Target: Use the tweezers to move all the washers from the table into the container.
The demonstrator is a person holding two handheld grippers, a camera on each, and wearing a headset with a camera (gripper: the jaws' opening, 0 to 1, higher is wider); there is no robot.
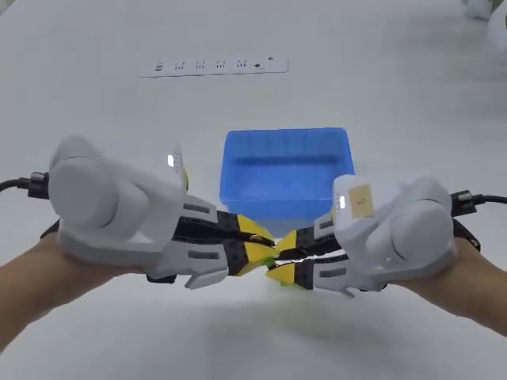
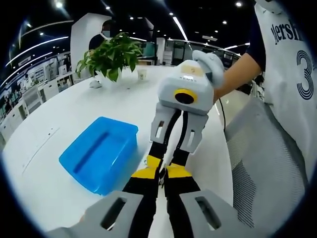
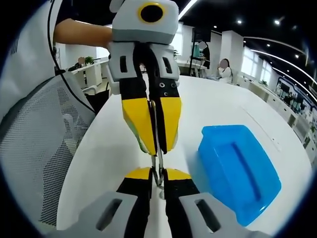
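Plain white table, office behind. Closest to me, the left gripper and right gripper meet tip to tip. Both sets of jaws are pinched narrow on the thin tweezers, looks like sorting out the grip between hands. The blue container sits just beyond, handy for drops. A power strip is way back.
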